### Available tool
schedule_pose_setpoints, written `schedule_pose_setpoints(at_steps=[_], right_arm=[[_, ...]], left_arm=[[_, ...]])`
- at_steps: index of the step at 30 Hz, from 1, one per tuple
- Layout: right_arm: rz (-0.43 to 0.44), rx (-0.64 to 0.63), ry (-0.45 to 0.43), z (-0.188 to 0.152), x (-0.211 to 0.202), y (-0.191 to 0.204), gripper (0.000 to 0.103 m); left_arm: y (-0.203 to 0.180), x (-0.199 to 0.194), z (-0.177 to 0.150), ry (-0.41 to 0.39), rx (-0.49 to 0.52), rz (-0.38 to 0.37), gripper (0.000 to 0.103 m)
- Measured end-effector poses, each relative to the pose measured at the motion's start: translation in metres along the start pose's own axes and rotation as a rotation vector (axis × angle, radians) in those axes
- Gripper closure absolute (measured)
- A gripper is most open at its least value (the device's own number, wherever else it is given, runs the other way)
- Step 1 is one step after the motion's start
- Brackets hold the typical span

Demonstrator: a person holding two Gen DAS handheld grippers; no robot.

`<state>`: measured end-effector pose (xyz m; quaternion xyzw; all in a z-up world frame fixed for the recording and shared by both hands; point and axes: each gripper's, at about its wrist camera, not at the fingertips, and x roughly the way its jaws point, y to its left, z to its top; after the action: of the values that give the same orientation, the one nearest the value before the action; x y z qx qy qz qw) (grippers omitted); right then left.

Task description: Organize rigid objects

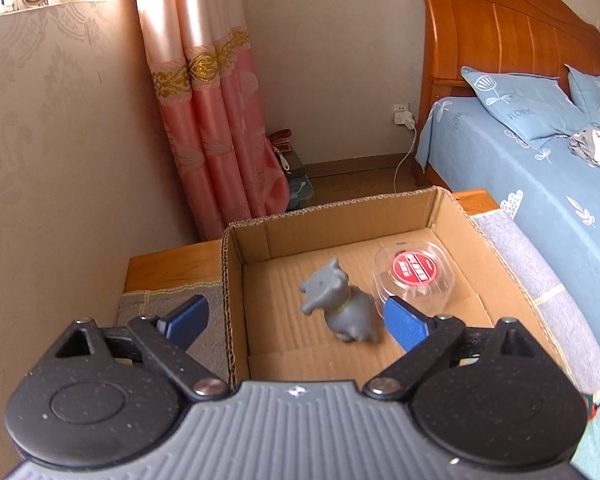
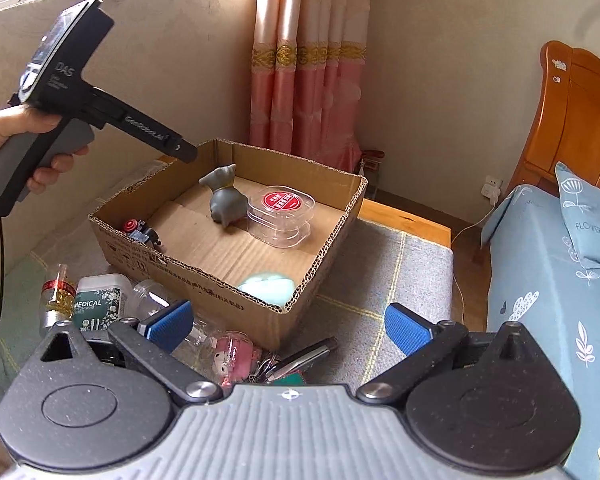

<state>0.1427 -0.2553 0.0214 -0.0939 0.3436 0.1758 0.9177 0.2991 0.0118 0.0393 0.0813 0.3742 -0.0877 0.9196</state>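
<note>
Sorted items are gathered in the open brown cardboard box: a grey rubber dog figurine beside a clear plastic case with a red label. The left gripper is held above the box, spread wide, empty. The right gripper, equally wide and empty, is poised over the unsorted white medical swab tub and pink cartoon keychain.
</note>
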Motion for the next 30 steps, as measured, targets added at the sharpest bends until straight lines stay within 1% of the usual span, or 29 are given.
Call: schedule_pose_setpoints(at_steps=[2,6,9,15,19,21,23,25,28,30], right_arm=[[-0.002,0.002,0.004,-0.002,0.000,0.000,0.000],[-0.003,0.013,0.006,-0.007,0.000,-0.002,0.000],[0.008,0.025,0.012,-0.015,0.002,-0.005,0.000],[0.033,0.036,0.028,-0.043,0.013,-0.006,0.000],[0.056,0.049,0.041,-0.063,0.024,-0.005,0.000],[0.056,0.040,0.048,-0.069,0.029,-0.004,0.000],[0.042,0.026,0.050,-0.073,0.034,-0.003,0.000],[0.041,0.018,0.045,-0.074,0.037,-0.003,0.000],[0.073,0.024,0.031,-0.073,0.044,-0.003,0.000],[0.094,0.022,0.027,-0.070,0.049,-0.002,0.000]], left_arm=[[0.000,-0.009,-0.005,-0.005,0.005,-0.007,0.006],[-0.003,-0.026,-0.015,-0.017,0.014,-0.024,0.005],[-0.010,-0.038,-0.028,-0.031,0.030,-0.032,0.005],[-0.028,-0.057,-0.067,-0.048,0.047,-0.065,0.004],[-0.039,-0.063,-0.098,-0.035,0.015,-0.090,0.004],[-0.043,-0.064,-0.113,-0.020,-0.002,-0.089,0.004],[-0.047,-0.065,-0.128,-0.003,-0.017,-0.070,0.004],[-0.049,-0.067,-0.144,-0.006,-0.024,-0.013,0.004],[-0.051,-0.075,-0.164,-0.028,-0.009,0.059,0.004],[-0.053,-0.079,-0.171,-0.031,0.003,0.086,0.004]])
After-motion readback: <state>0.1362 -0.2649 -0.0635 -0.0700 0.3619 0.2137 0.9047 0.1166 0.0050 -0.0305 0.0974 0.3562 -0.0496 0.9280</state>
